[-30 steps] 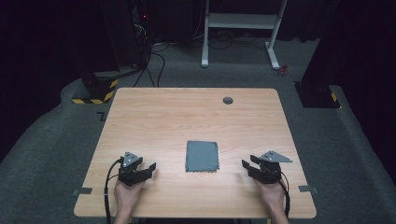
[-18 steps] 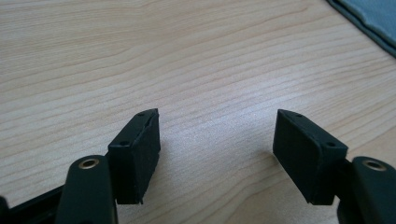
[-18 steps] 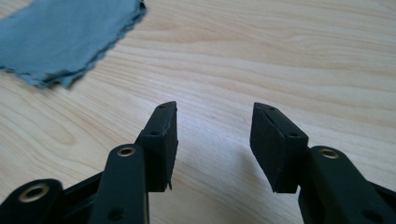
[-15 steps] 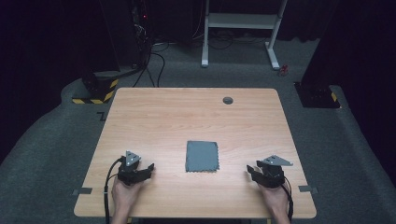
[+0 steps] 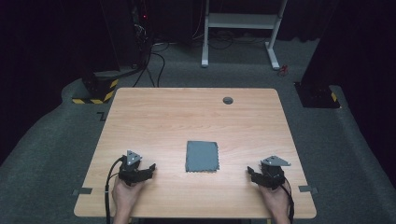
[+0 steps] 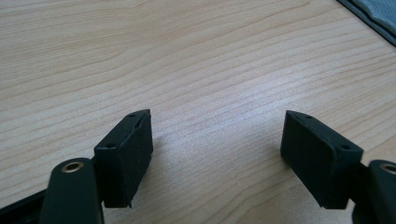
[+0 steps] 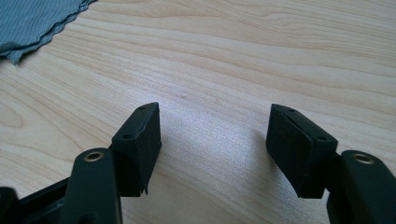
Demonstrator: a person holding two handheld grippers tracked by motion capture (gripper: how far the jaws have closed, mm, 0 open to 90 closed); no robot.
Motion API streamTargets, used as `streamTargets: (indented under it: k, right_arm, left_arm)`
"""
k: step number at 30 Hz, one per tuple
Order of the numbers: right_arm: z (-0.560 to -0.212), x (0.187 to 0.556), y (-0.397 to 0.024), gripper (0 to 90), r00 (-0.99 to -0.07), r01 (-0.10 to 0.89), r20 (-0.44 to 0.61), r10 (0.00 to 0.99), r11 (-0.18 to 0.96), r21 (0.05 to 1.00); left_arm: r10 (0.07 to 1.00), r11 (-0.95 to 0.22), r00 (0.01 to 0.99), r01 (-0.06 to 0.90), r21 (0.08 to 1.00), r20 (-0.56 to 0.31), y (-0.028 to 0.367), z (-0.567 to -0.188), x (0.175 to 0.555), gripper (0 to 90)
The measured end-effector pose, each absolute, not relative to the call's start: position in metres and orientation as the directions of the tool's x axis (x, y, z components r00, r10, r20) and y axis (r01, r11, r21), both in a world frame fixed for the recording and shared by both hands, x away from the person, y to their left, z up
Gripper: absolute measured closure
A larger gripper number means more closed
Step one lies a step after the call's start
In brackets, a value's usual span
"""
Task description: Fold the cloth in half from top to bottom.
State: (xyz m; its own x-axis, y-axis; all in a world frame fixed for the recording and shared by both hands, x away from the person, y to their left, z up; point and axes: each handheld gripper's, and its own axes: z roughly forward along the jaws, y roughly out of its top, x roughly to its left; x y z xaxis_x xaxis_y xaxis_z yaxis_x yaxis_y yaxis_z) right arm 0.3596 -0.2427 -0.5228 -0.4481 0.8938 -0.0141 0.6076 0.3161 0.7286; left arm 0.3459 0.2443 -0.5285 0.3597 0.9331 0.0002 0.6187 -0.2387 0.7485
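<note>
A grey folded cloth [image 5: 202,157] lies flat on the wooden table [image 5: 187,116], a little nearer than its middle. My left gripper [image 5: 149,169] rests on the table to the cloth's left, and my right gripper [image 5: 252,173] rests to its right. Both are apart from the cloth. The left gripper [image 6: 217,140] is open over bare wood, and a corner of the cloth [image 6: 376,11] shows at the top right. The right gripper [image 7: 214,135] is also open over bare wood, with the cloth's wavy edge [image 7: 32,23] at the top left. Both pairs of jaws have just been opening with nothing between them.
A small dark round hole [image 5: 228,100] sits near the table's far edge. Grey tape tabs [image 5: 82,191] mark the near corners. Beyond the table stand a white frame [image 5: 243,28] and cables on grey carpet.
Both grippers' jaws stand wider than before. The right gripper has drifted slightly toward the table's near edge. The cloth has not moved.
</note>
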Motion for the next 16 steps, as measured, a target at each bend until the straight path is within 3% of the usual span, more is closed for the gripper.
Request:
streamTargets:
  k: [16]
  right_arm:
    - [-0.5228, 0.3599, -0.243, 34.3, -0.447, 0.611, -0.01, 0.894, 0.313, 0.727]
  left_arm:
    - [0.932, -0.224, 0.362, 0.625, 0.748, -0.024, 0.245, -0.5284, 0.3465, 22.9]
